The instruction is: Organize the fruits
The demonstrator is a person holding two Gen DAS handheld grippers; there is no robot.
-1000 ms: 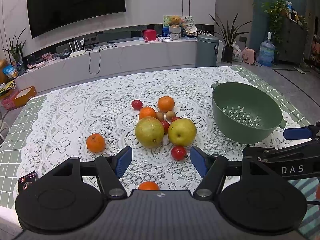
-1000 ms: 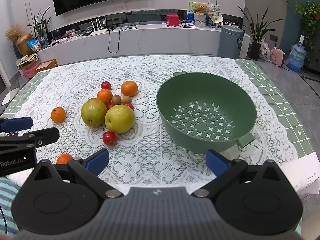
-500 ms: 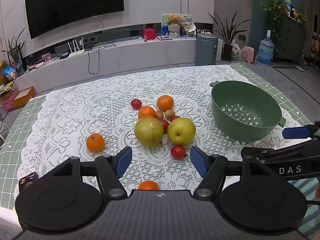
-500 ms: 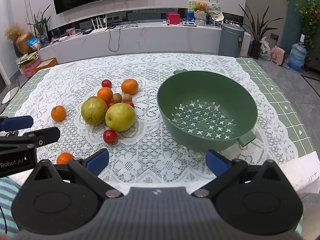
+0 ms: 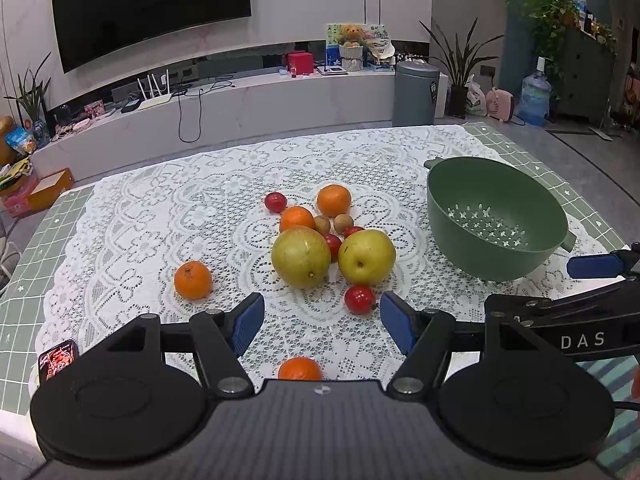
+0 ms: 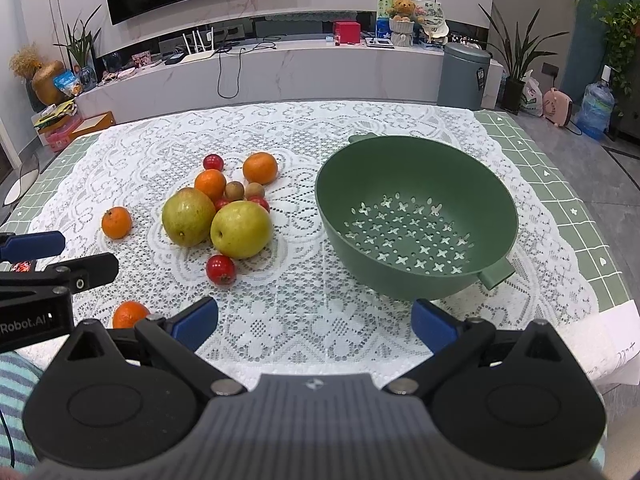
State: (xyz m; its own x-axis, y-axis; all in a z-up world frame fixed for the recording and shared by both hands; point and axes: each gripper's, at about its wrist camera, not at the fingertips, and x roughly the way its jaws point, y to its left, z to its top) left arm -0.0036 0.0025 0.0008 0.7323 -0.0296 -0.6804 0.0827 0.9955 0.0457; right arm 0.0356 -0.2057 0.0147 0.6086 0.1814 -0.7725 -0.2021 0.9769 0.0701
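Two handheld grippers hang over a lace-covered table [image 6: 360,128], the left gripper [image 5: 322,322] and the right gripper [image 6: 314,322] both with jaws spread wide and nothing between them. The fruit lies loose on the cloth: two large yellow-green pears [image 5: 301,257] touching small red fruits [image 5: 360,299], with oranges [image 5: 193,280] scattered around them. The green colander [image 6: 416,184] stands empty just right of the pile.

The fruit [image 5: 328,248] lies ahead of the left gripper [image 5: 322,320]; the colander [image 5: 496,220] stands right of both.
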